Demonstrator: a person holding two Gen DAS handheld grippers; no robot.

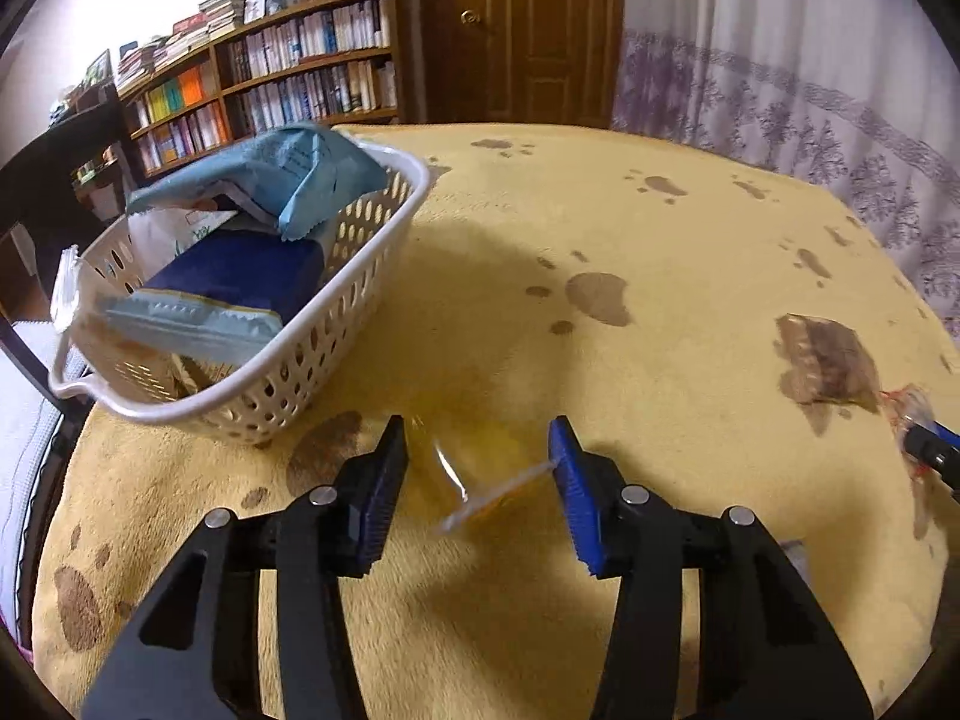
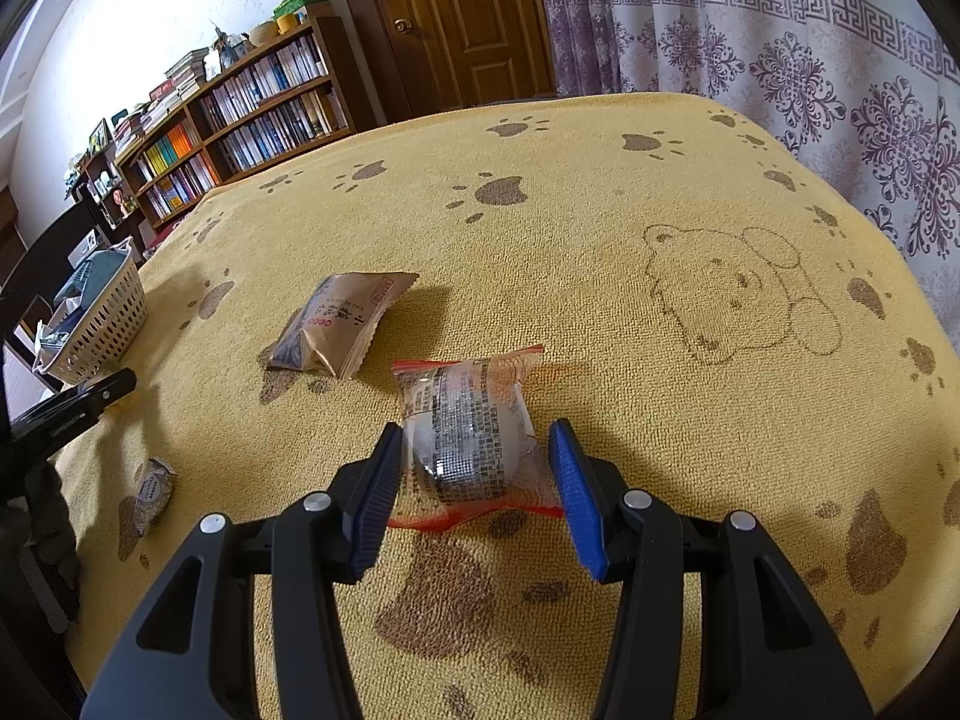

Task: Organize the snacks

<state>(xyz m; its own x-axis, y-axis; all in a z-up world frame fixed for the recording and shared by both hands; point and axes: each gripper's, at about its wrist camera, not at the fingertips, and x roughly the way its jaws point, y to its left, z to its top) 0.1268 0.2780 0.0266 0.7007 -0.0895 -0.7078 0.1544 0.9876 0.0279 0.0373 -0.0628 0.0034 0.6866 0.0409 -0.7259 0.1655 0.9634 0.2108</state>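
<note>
1. White perforated basket point(image 1: 336, 324) sat on the yellow blanket, already holding several packets: a light-blue one point(image 1: 288, 174) propped on top, a dark-blue one point(image 1: 240, 279) beneath.
2. Clear, blurred packet point(image 1: 486, 486) lay between the left gripper's fingers.
3. Red-edged clear packet point(image 2: 468, 432) with a printed label lay flat between the right gripper's fingers.
4. Brown packet point(image 2: 342, 324) lay just beyond it.
5. Small pale wrapped piece point(image 2: 153, 489) lay apart, nearer the basket side.

Both wrist views look low across the yellow blanket point(image 2: 600, 228), apparently doorward.
</note>
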